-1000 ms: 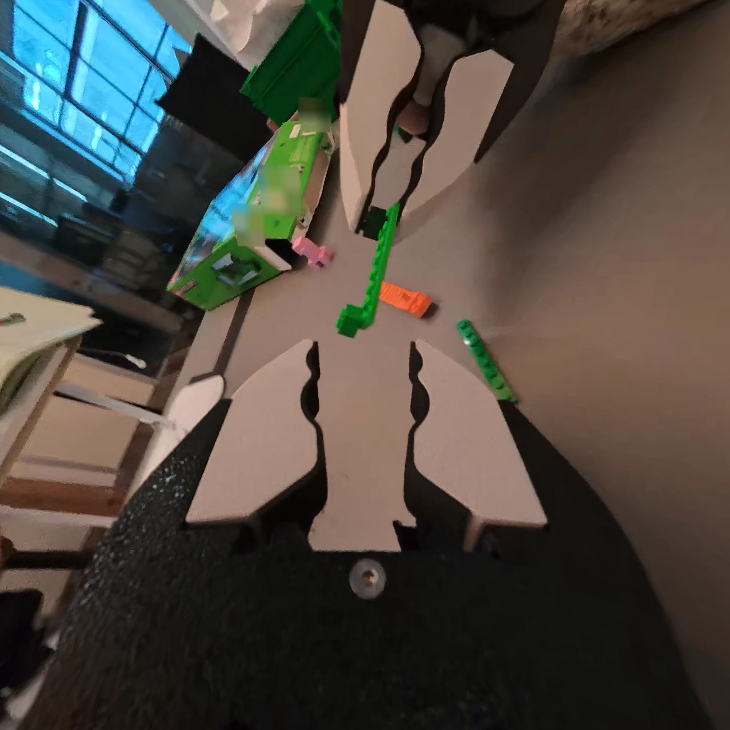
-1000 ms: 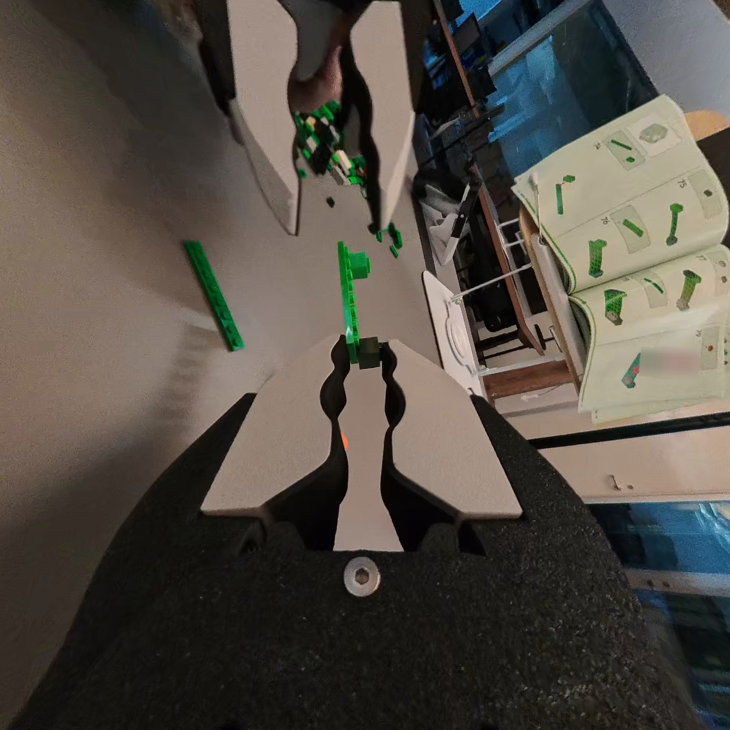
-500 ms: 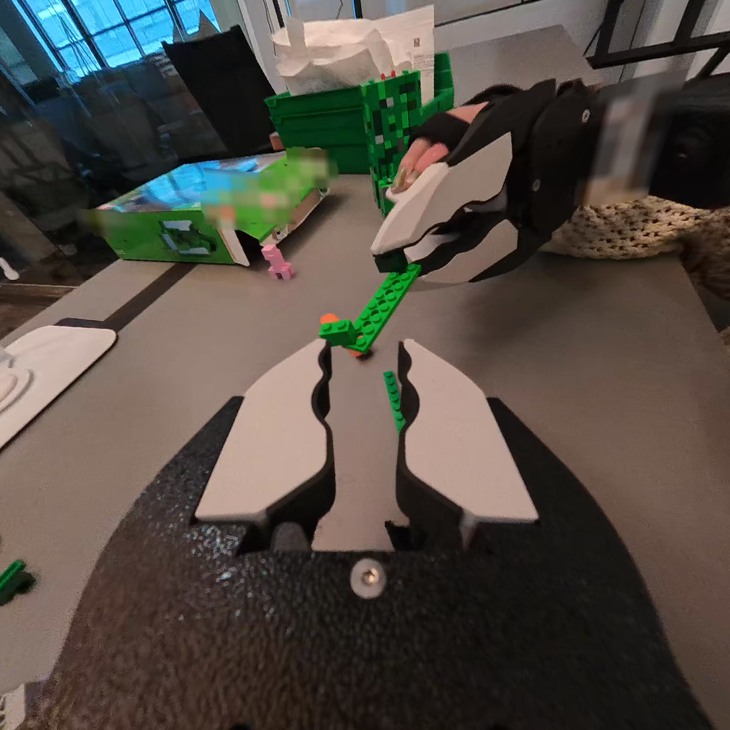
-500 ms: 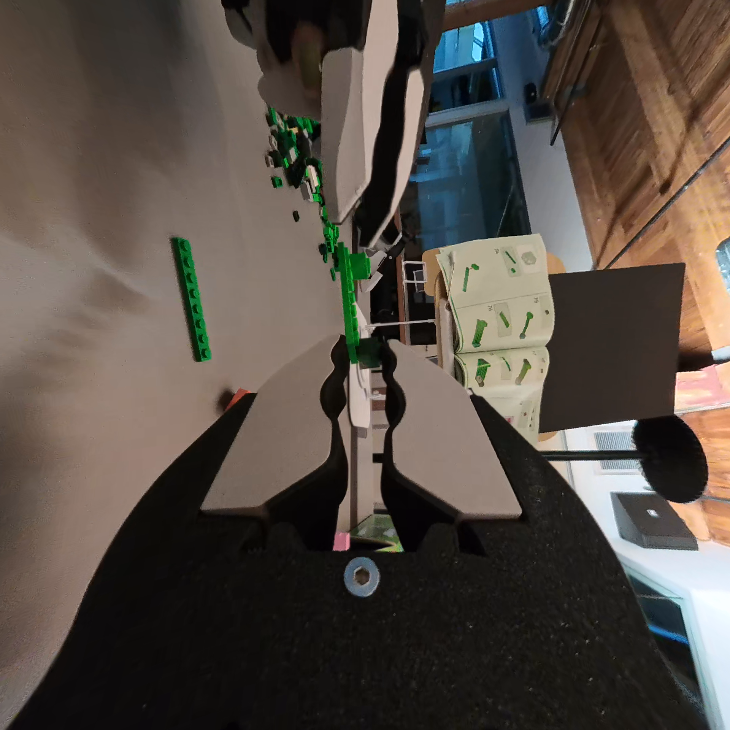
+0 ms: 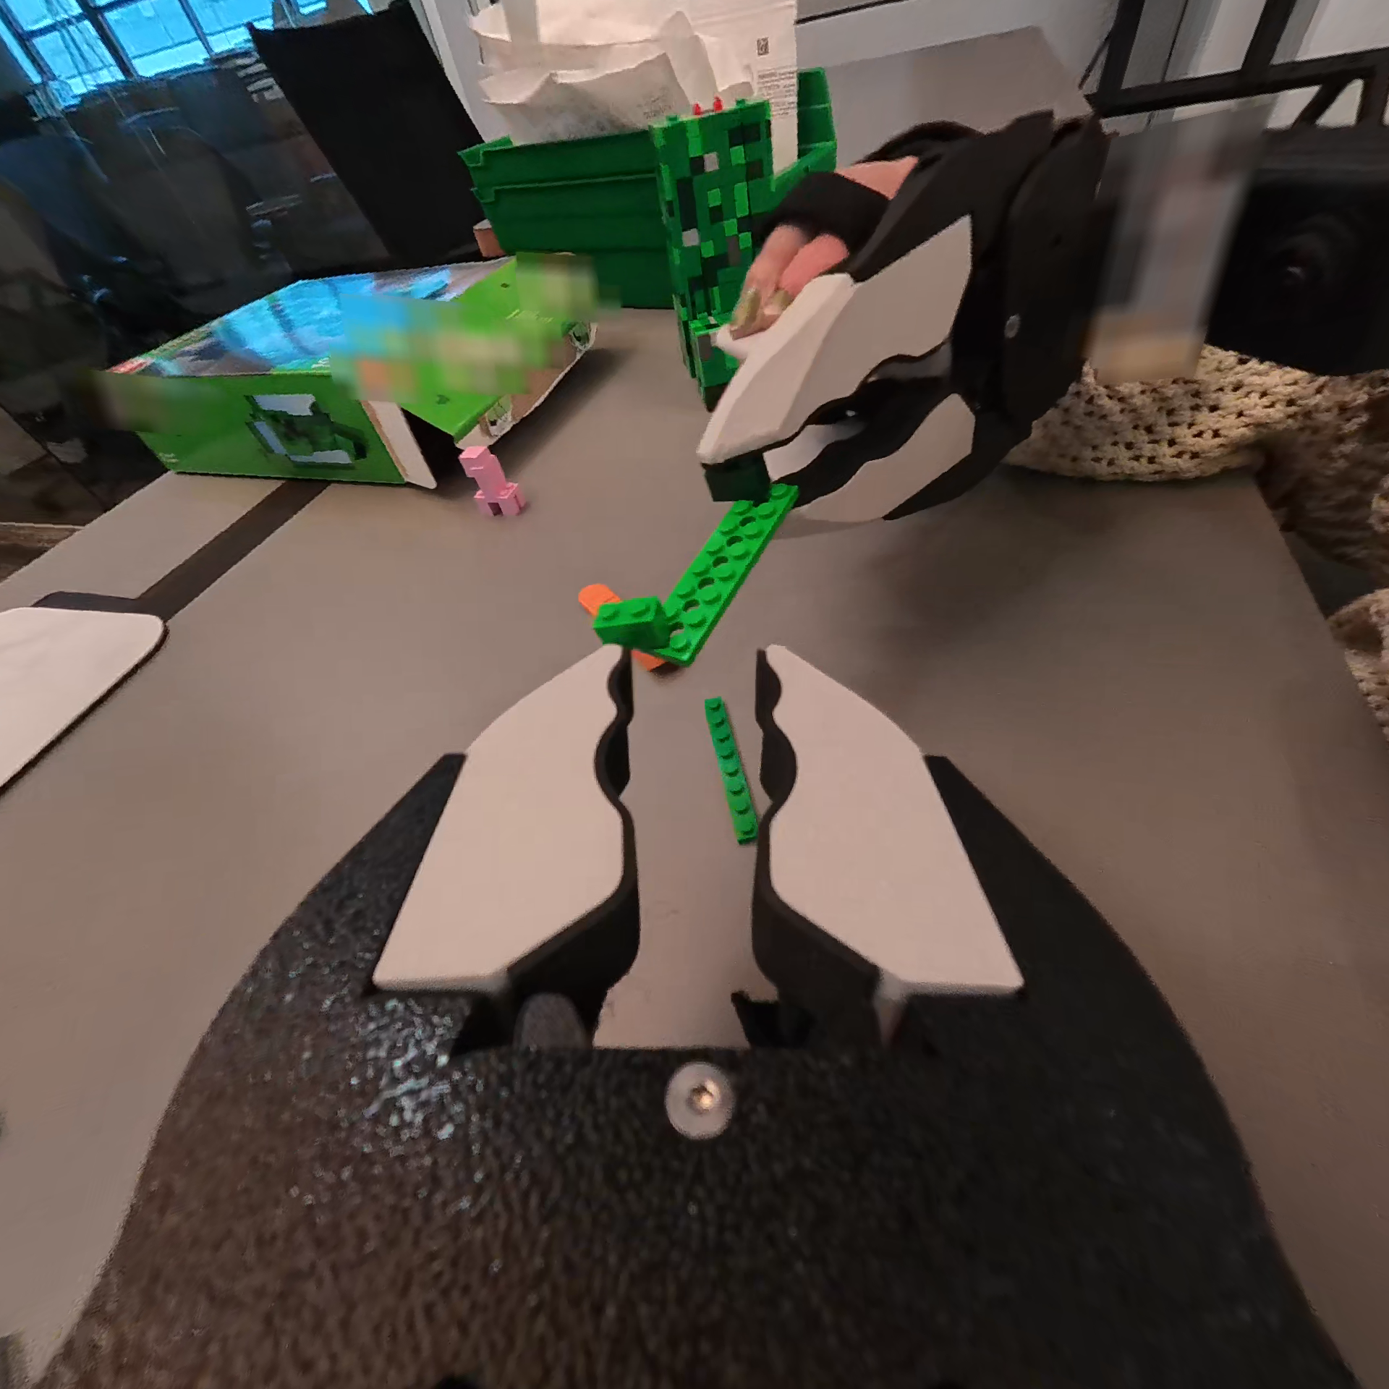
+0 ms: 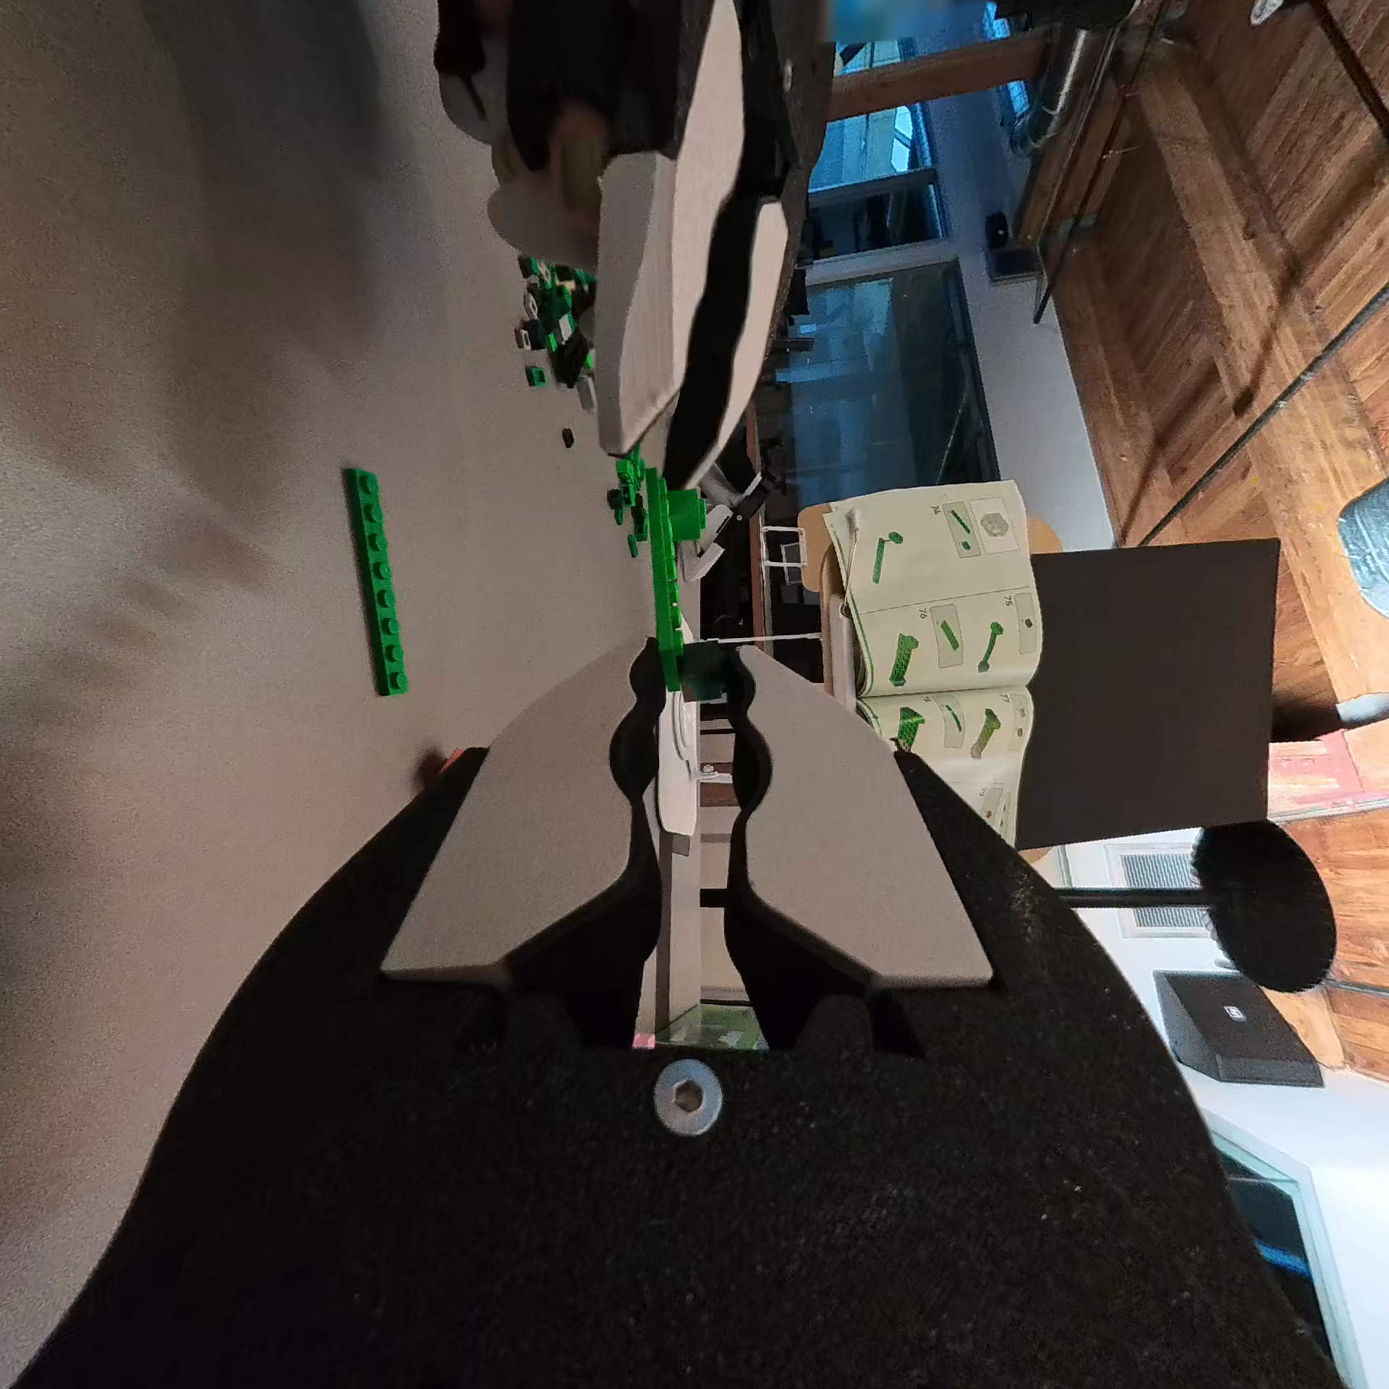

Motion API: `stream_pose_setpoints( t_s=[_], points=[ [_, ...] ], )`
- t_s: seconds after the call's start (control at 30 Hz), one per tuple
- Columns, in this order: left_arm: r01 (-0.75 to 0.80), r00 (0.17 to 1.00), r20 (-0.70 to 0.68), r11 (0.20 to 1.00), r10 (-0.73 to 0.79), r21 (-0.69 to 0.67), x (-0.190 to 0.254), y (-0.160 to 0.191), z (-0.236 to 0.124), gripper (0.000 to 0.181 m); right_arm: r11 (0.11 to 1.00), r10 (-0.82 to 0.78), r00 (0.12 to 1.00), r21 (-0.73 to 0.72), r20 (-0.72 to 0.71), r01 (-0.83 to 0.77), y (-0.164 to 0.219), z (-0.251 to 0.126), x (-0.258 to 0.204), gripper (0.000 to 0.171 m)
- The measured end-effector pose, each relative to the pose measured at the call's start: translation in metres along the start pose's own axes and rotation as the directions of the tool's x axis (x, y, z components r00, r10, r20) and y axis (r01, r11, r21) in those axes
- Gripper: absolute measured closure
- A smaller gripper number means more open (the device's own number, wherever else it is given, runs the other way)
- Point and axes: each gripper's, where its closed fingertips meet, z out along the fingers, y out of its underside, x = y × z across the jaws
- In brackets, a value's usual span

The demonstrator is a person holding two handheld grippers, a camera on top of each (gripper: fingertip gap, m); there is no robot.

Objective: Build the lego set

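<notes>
My right gripper [image 6: 695,661] is shut on the dark green brick end [image 6: 703,670] of a long green plate [image 6: 665,571] and holds it edge-on above the table. In the left wrist view that gripper [image 5: 744,466] holds the plate [image 5: 733,560] slanting down, with a small green brick [image 5: 635,620] on its low end. My left gripper [image 5: 690,654] is open and empty just in front of that end. A narrow green strip plate [image 5: 733,767] lies on the table between its fingers; it also shows in the right wrist view [image 6: 376,579].
An orange piece [image 5: 601,597] lies under the plate's low end. A pink pig figure [image 5: 492,485], a green box [image 5: 301,391], a built green figure [image 5: 714,225] and green bins [image 5: 571,203] stand behind. Loose bricks [image 6: 556,323] and an open instruction booklet [image 6: 939,616] lie beyond. One gripper's finger ends stand about 5 centimeters off the other's. Left tips and right tips are each some 25 centimeters from the pink pig figure [image 5: 492,485].
The left wrist view has swung from tilted to level, and my left gripper has come over the narrow strip plate. My right gripper has turned the long plate, still gripping it.
</notes>
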Motion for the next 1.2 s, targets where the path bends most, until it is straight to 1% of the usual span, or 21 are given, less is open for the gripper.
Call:
stream_pose_setpoints(
  t_s=[0.07, 0.23, 0.3, 0.47, 0.53, 0.73, 0.87, 0.97, 1.07, 1.2],
  points=[
    [0.013, 1.000, 0.017, 1.000, -0.013, 0.014, -0.003, -0.002, -0.002, 0.150, 1.000, -0.007, 1.000, 0.002, -0.001, 0.007, 0.000, 0.000, 0.000, 0.156],
    [0.030, 1.000, 0.004, 0.999, -0.030, 0.031, -0.003, -0.005, -0.003, 0.154, 1.000, -0.012, 1.000, 0.025, 0.005, 0.012, -0.005, -0.002, -0.001, 0.156],
    [0.047, 0.999, -0.022, 0.998, -0.046, 0.053, -0.002, -0.007, -0.005, 0.156, 0.999, -0.009, 1.000, 0.037, 0.007, 0.009, -0.008, -0.003, 0.000, 0.156],
    [0.147, 0.981, -0.145, 0.981, -0.129, 0.126, 0.004, -0.016, -0.012, 0.158, 0.998, 0.005, 1.000, 0.064, 0.006, -0.005, -0.012, -0.007, 0.003, 0.156],
    [0.158, 0.978, -0.155, 0.978, -0.136, 0.137, 0.003, -0.018, -0.013, 0.157, 0.998, -0.004, 1.000, 0.065, 0.006, 0.003, -0.014, -0.007, 0.003, 0.156],
    [0.148, 0.981, -0.141, 0.983, -0.132, 0.110, 0.003, -0.014, -0.011, 0.157, 0.996, -0.036, 0.999, 0.080, 0.013, 0.035, -0.020, -0.009, 0.001, 0.156],
    [0.147, 0.978, -0.163, 0.985, -0.131, 0.091, 0.006, -0.010, -0.010, 0.165, 0.994, -0.063, 0.998, 0.086, 0.016, 0.061, -0.025, -0.010, -0.001, 0.156],
    [0.148, 0.974, -0.182, 0.986, -0.132, 0.078, 0.007, -0.008, -0.009, 0.165, 0.994, -0.064, 0.998, 0.094, 0.024, 0.061, -0.026, -0.010, -0.003, 0.156],
    [0.137, 0.969, -0.215, 0.988, -0.120, 0.068, 0.011, -0.005, -0.010, 0.165, 0.992, -0.061, 0.997, 0.112, 0.038, 0.056, -0.028, -0.011, -0.006, 0.156],
    [0.136, 0.946, -0.305, 0.988, -0.108, 0.071, 0.019, -0.004, -0.013, 0.166, 0.989, -0.042, 0.997, 0.148, 0.057, 0.033, -0.034, -0.013, -0.009, 0.156]
  ],
)
